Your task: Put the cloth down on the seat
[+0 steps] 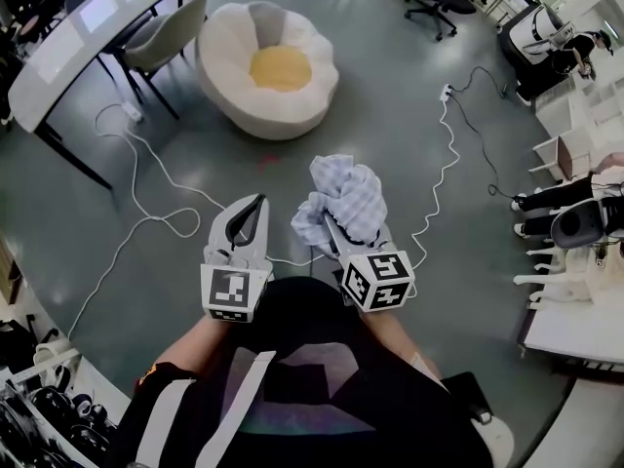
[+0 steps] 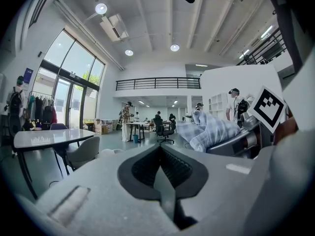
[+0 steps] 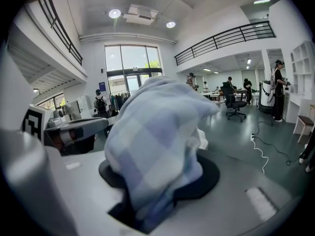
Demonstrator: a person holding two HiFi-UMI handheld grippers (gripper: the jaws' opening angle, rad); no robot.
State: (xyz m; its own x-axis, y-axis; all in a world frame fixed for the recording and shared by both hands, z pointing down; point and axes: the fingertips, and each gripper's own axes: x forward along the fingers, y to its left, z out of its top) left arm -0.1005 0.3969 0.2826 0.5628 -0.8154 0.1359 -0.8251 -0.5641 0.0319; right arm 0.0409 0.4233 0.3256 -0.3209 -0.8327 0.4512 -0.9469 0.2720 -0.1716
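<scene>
The checked cloth (image 1: 343, 201) is clamped, bunched, in the right tool (image 1: 339, 224) above the floor (image 1: 390, 115), well apart from the round white seat (image 1: 314, 96). The left tool (image 1: 255, 208) is closed, empty, just beside. Open floor is seen up to the seat's rim.

Seat (image 1: 229, 47) is sitting on the floor. Chair (image 1: 166, 32) is standing just left of the seat, with the table (image 1: 68, 47) further left. Cable (image 1: 156, 217) is trailing on the near side of the seat. Cloth (image 1: 351, 188) is sitting in the right gripper (image 1: 336, 220), well short of the seat. Left gripper (image 1: 255, 203) is riding just to its left.
</scene>
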